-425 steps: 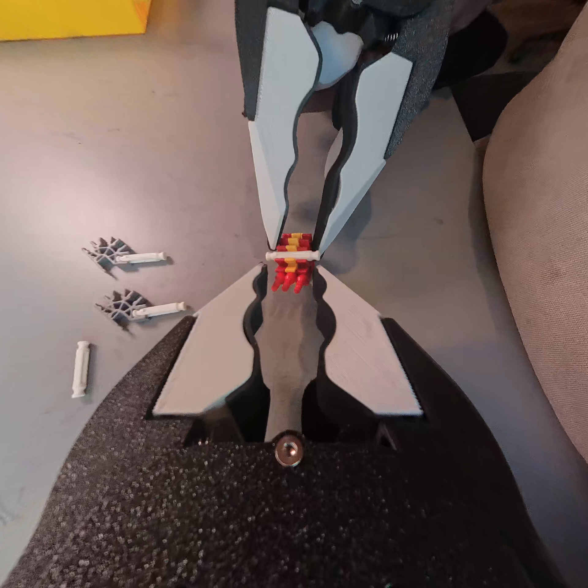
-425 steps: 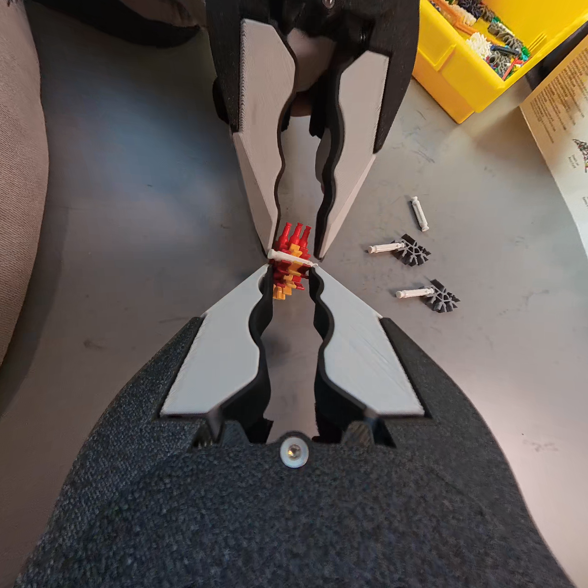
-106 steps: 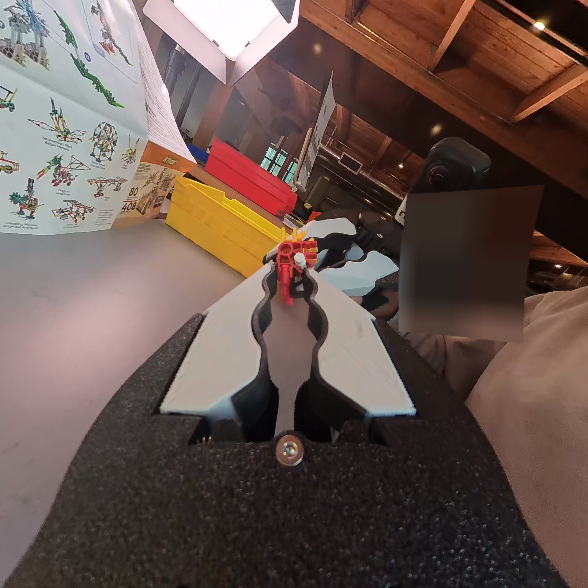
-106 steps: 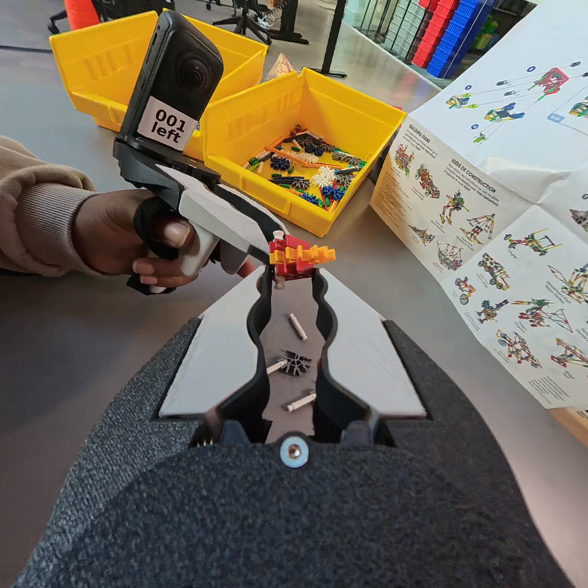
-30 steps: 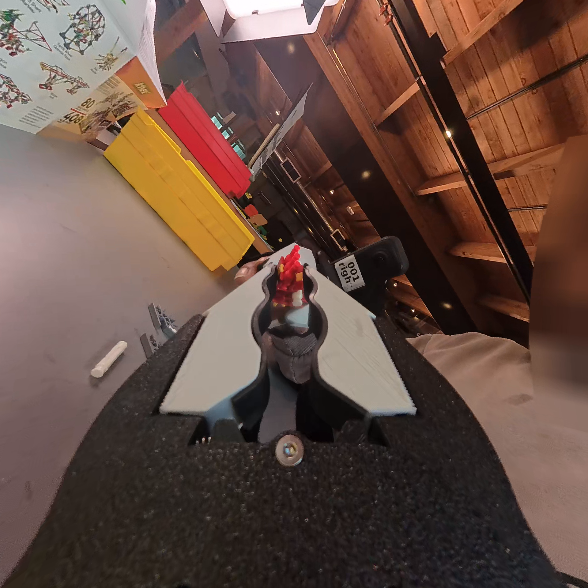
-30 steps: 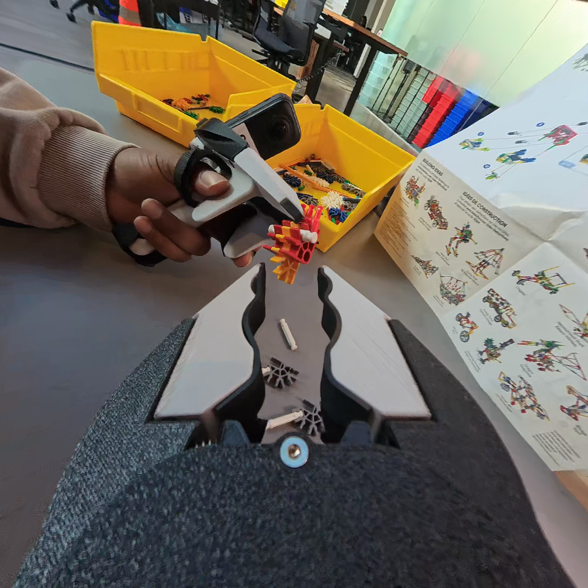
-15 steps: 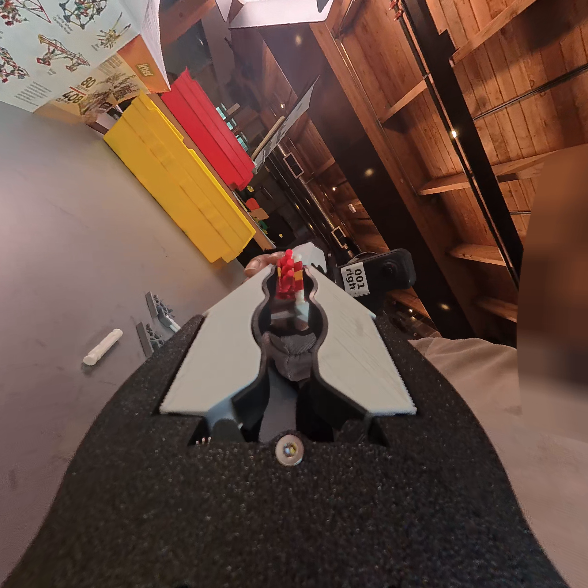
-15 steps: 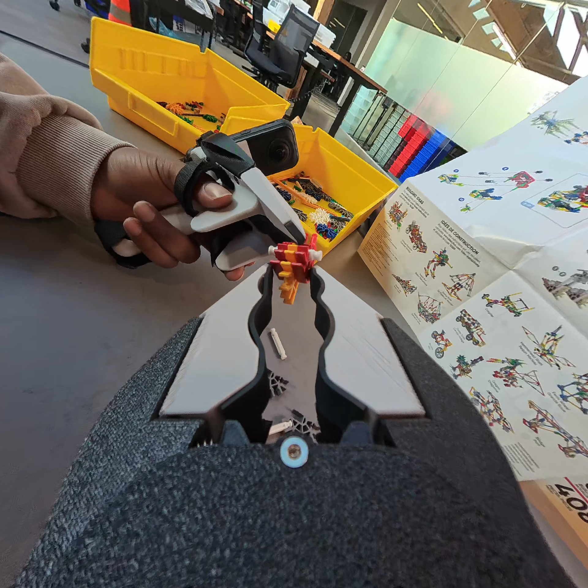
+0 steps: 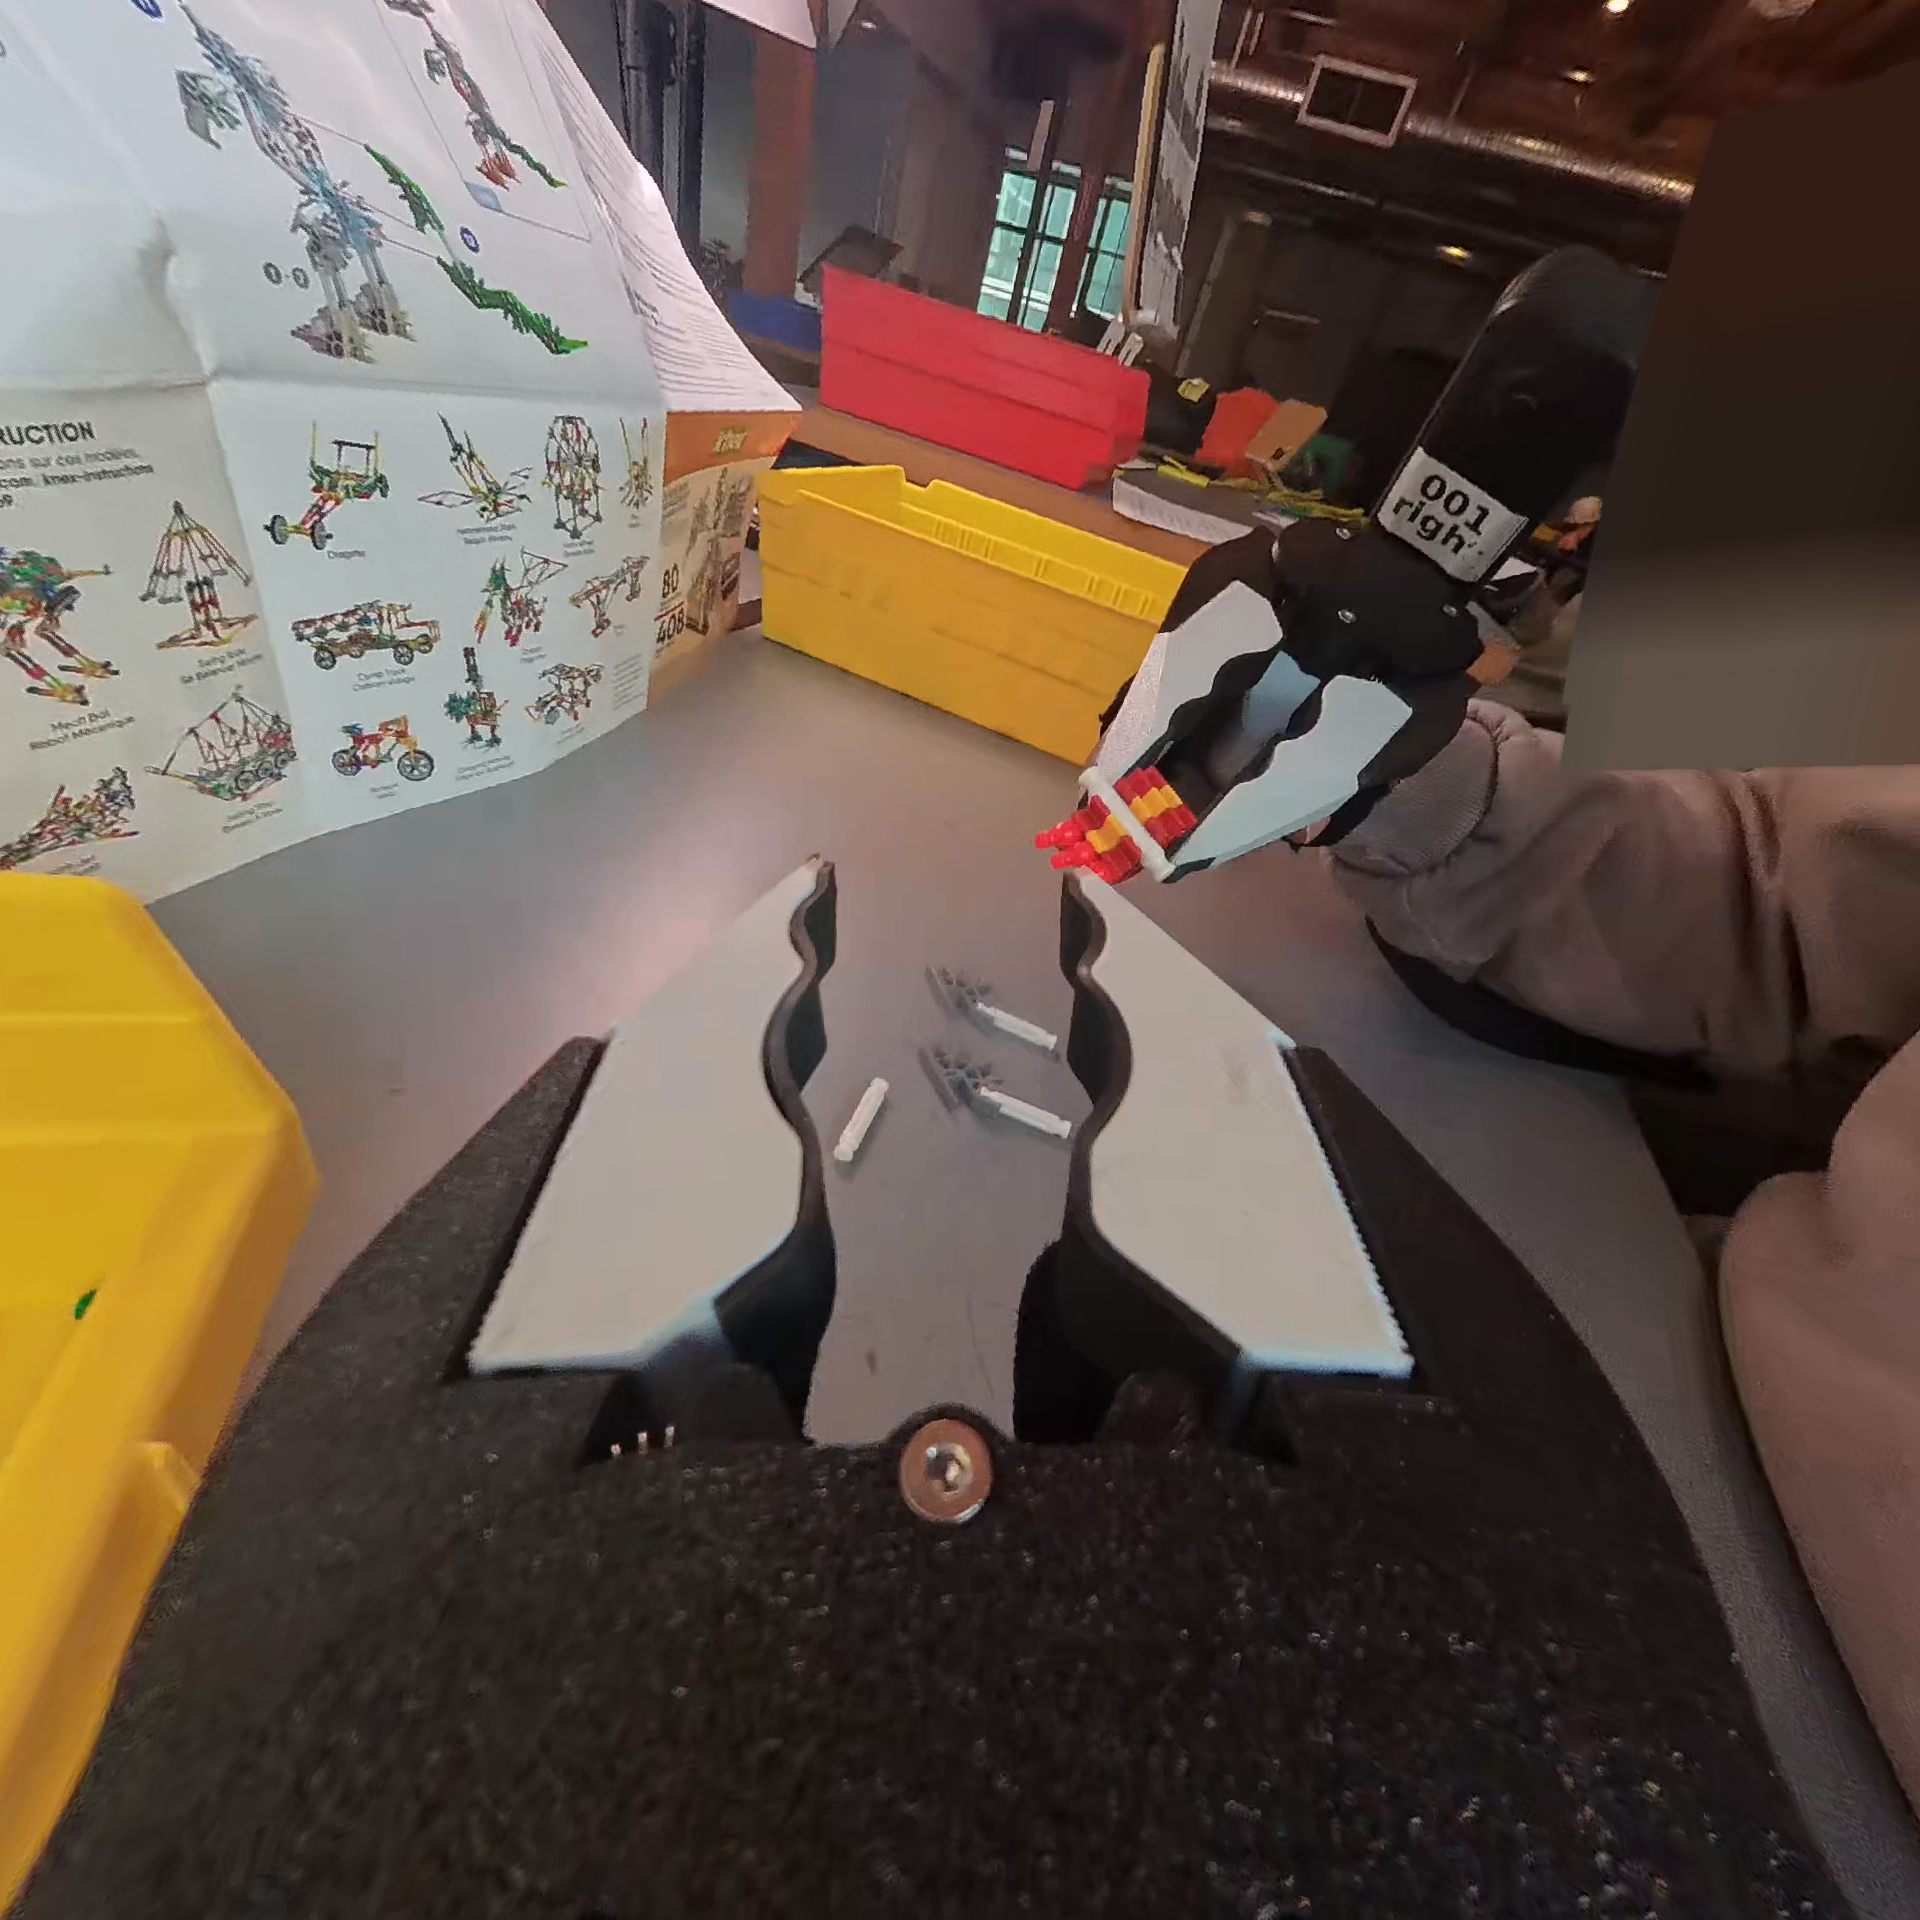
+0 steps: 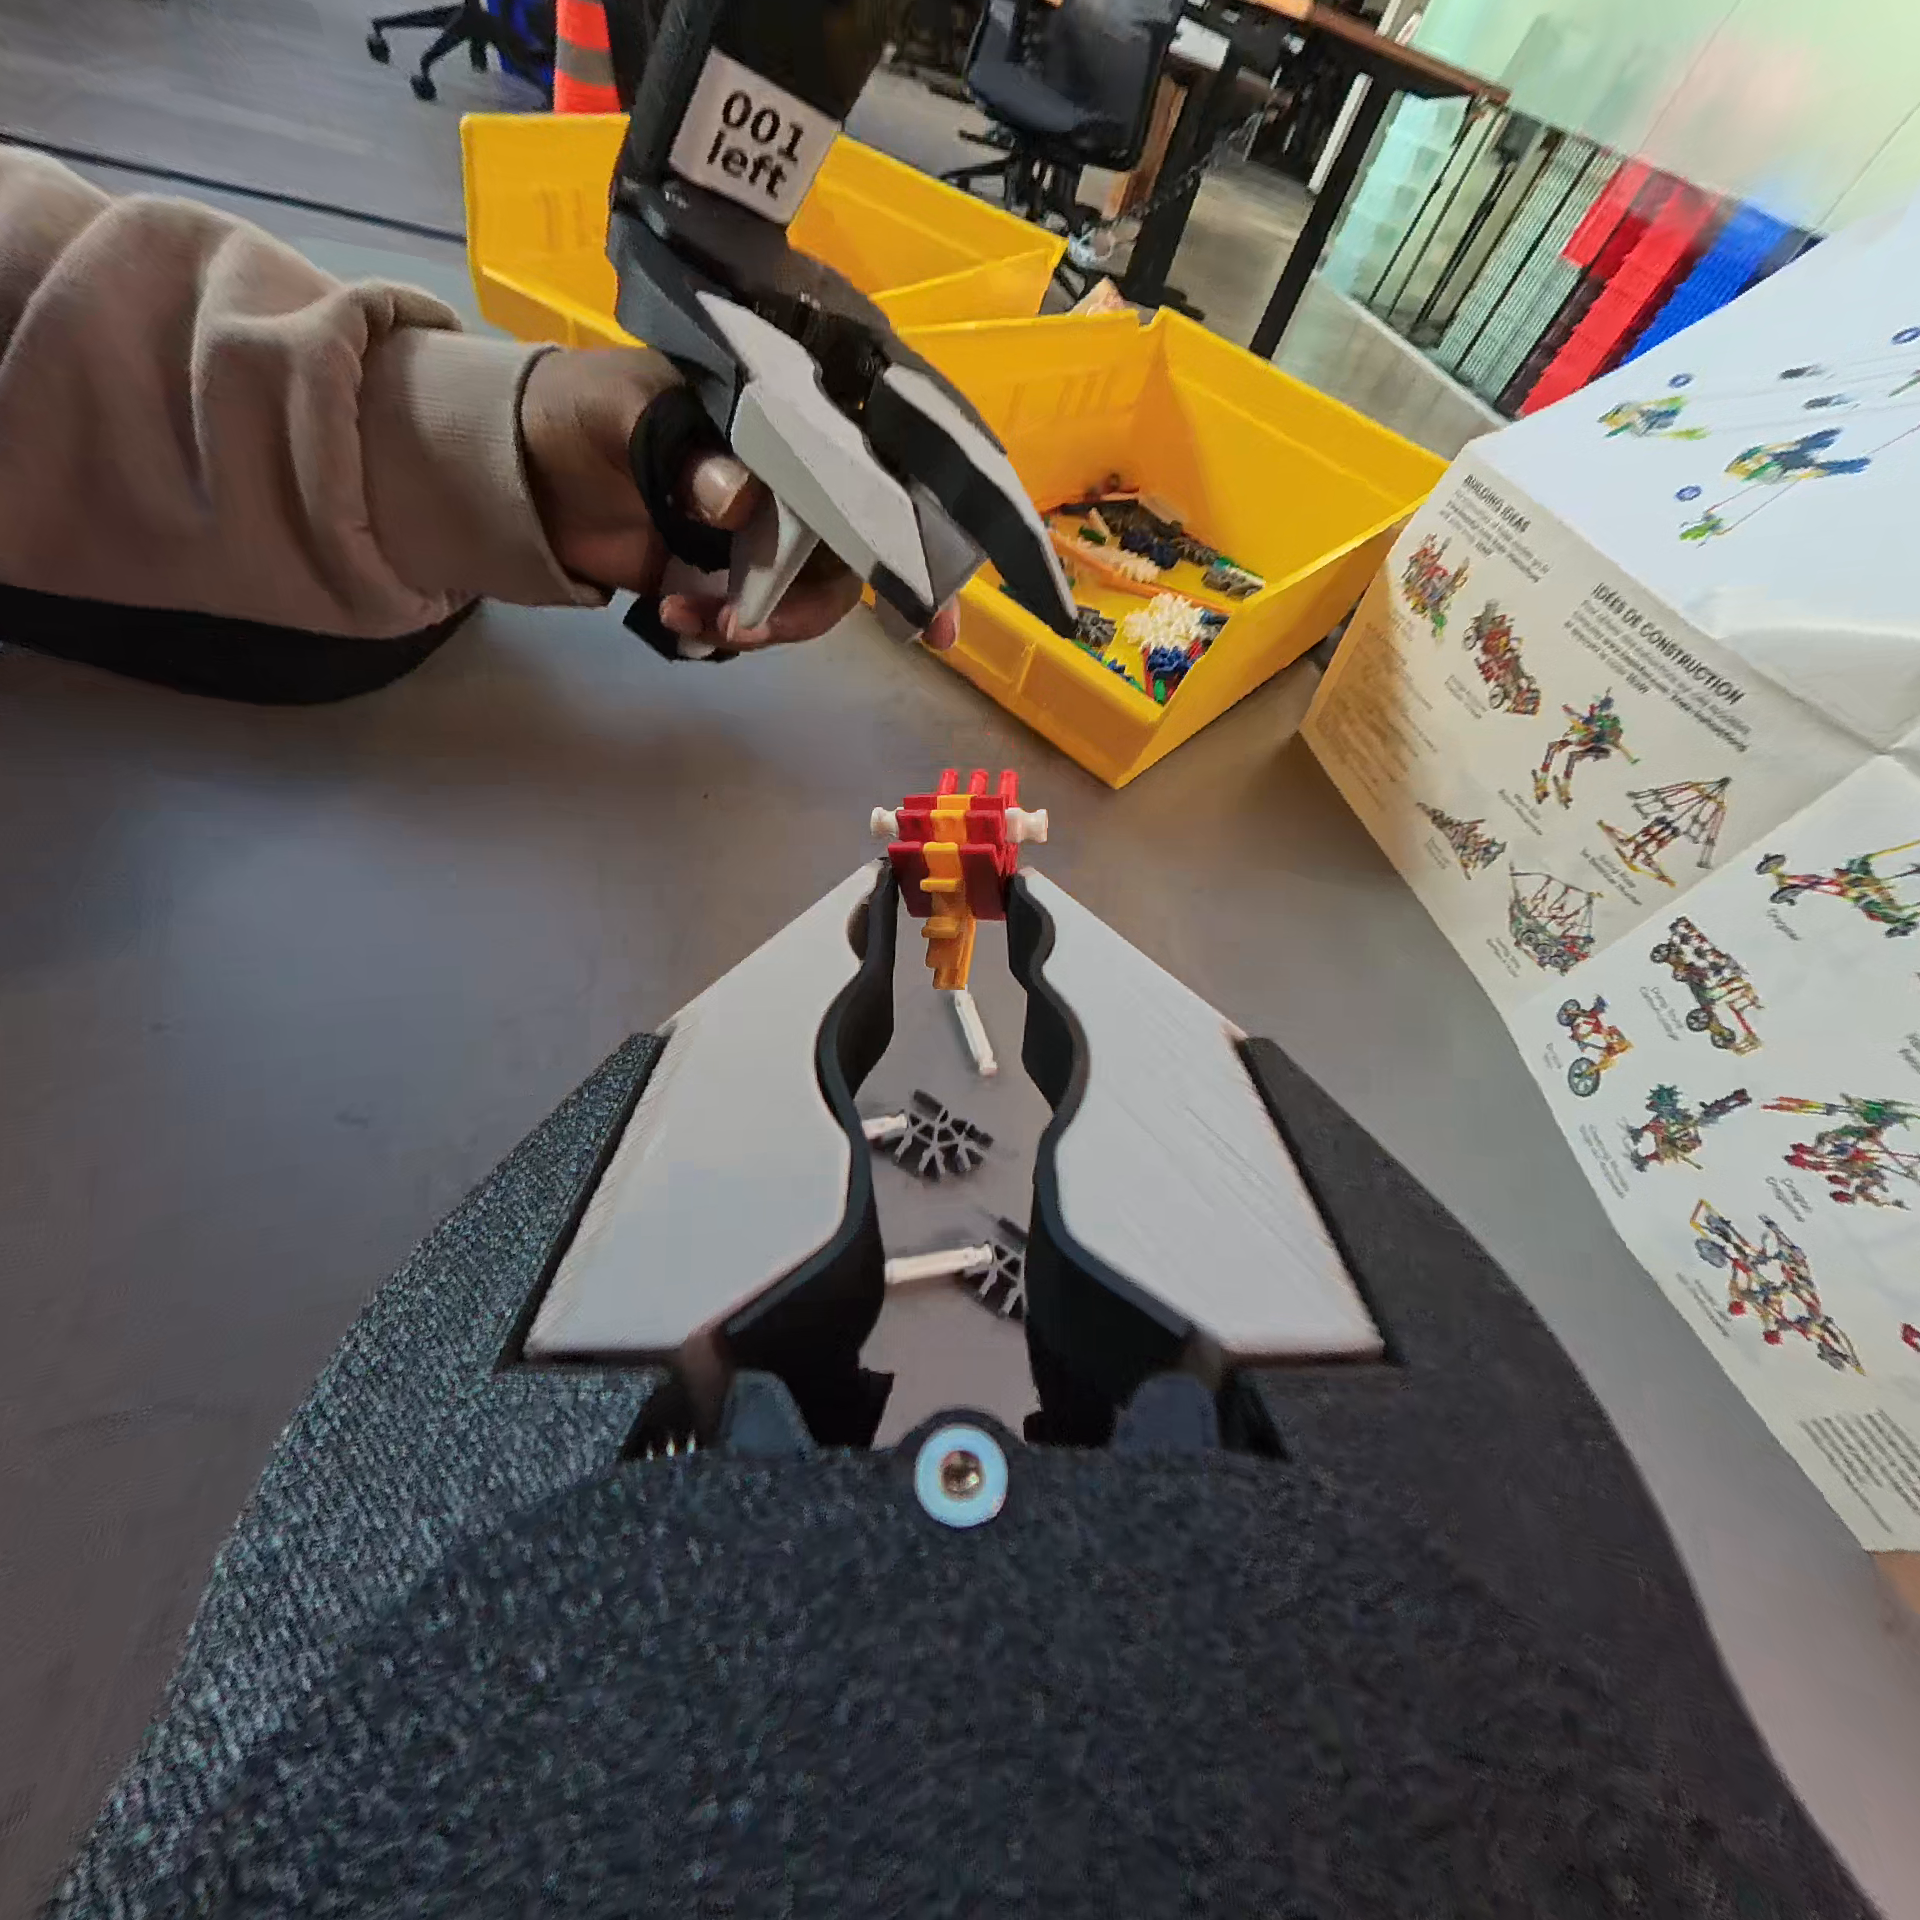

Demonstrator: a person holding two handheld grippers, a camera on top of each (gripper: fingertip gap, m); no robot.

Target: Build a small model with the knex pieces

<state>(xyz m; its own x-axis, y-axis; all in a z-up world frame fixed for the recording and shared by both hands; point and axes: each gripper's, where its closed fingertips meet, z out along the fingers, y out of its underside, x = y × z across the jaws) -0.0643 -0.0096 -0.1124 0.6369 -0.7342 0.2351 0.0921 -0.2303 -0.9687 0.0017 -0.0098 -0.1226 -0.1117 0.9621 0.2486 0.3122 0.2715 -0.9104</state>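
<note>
Comparing with half a second ago, we see that the left tongs [image 9: 940, 883] have let go: their fingers now stand wide apart with nothing between them, above the grey worktop [image 9: 436, 956]. The stack of red and yellow plastic connectors threaded on a white rod [image 10: 958, 847] now sits only in the right tongs [image 10: 954, 883], which are clenched on its two sides and hold it in the air. In the left wrist view this stack [image 9: 1117, 821] is just beyond the right fingertip of the left tongs, apart from it.

So the piece has passed fully to the right side, and the left tongs are free.

Below the open left tongs lie a loose short white rod [image 9: 860, 1120] and two grey snowflake-shaped connectors with white rods [image 9: 987, 1049]. A yellow plastic bin with mixed small parts [image 10: 1174, 582] stands farther away, and a folded paper sheet with printed models [image 10: 1662, 831] is on the right.
</note>
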